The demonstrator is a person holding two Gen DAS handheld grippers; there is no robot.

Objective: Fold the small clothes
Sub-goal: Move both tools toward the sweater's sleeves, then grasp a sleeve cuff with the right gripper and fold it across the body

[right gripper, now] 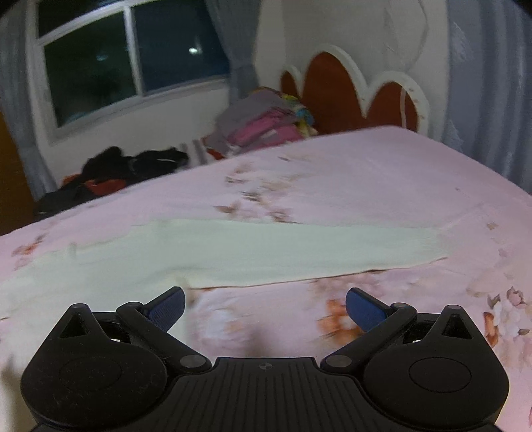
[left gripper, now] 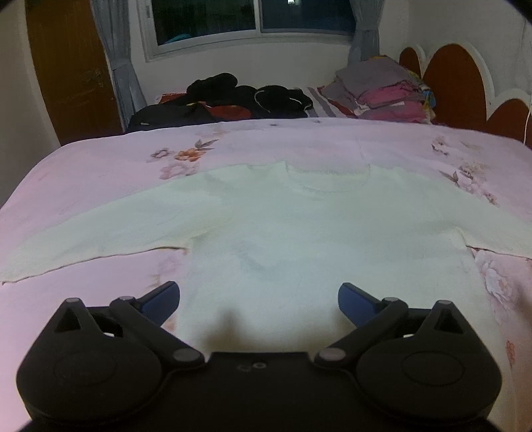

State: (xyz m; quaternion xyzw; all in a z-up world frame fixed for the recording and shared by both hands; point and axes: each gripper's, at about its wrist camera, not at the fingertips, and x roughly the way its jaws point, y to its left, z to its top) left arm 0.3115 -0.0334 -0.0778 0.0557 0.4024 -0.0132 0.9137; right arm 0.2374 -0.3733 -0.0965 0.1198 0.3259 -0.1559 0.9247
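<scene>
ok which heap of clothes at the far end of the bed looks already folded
The stack of grey and pink clothes beside the headboard: its pieces lie in flat layers. The black clothes under the window are a loose, crumpled heap.

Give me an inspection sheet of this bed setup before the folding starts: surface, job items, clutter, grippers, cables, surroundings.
Surface: bed with a pink floral sheet, mostly flat.
Job's things: one pale long-sleeved top laid flat, sleeves spread out sideways, neck toward the window; its right sleeve shows in the right wrist view.
Clutter: pile of dark clothes at the far edge; stack of folded clothes near the headboard.
Grippers: left gripper open, over the top's hem, holding nothing; right gripper open, over bare sheet just short of the sleeve.
Cables: a thin white cord at the right edge, possibly a cable.
Surroundings: window dark outside, curtains, scalloped headboard, wooden door.
</scene>
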